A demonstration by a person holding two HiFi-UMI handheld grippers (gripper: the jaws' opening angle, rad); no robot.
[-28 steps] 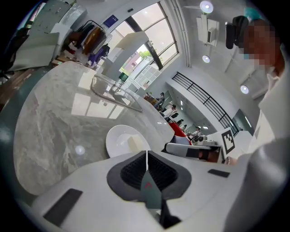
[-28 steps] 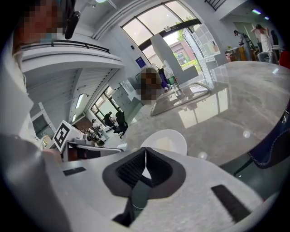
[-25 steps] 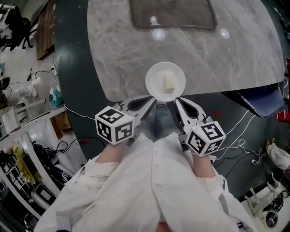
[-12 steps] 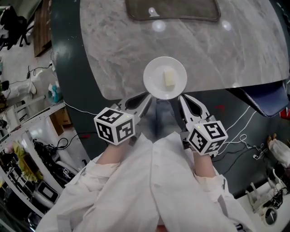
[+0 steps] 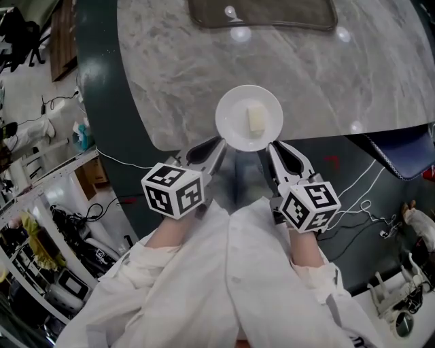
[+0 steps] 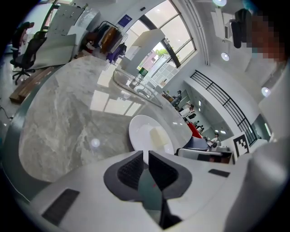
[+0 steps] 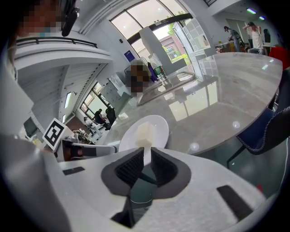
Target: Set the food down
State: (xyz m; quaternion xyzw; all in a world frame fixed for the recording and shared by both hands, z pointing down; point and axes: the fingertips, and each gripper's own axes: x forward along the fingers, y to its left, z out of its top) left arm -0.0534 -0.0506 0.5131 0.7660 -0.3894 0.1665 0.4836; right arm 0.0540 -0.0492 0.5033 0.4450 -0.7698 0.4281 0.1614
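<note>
A pale yellow block of food point(image 5: 256, 118) lies on a round white plate point(image 5: 228, 119), which sits level over the near edge of the marble table point(image 5: 177, 75). My left gripper point(image 5: 219, 144) pinches the plate's near-left rim. Its jaws are just beginning to open, with the rim still between the pads. My right gripper point(image 5: 270, 146) is shut on the near-right rim. In the left gripper view the plate point(image 6: 140, 131) and food point(image 6: 157, 136) rise just beyond the jaws point(image 6: 145, 154). The right gripper view shows the plate point(image 7: 158, 124) and food point(image 7: 145, 132) above its jaws point(image 7: 147, 152).
A dark tray point(image 5: 262, 13) lies at the table's far side. A blue chair point(image 5: 401, 153) stands at the right by the table edge. White cables point(image 5: 353, 197) trail over the dark floor. Shelves with clutter point(image 5: 41, 224) are at the left.
The plate and both grippers have edged a little forward, farther over the table's edge. Both grippers still hold the rim.
</note>
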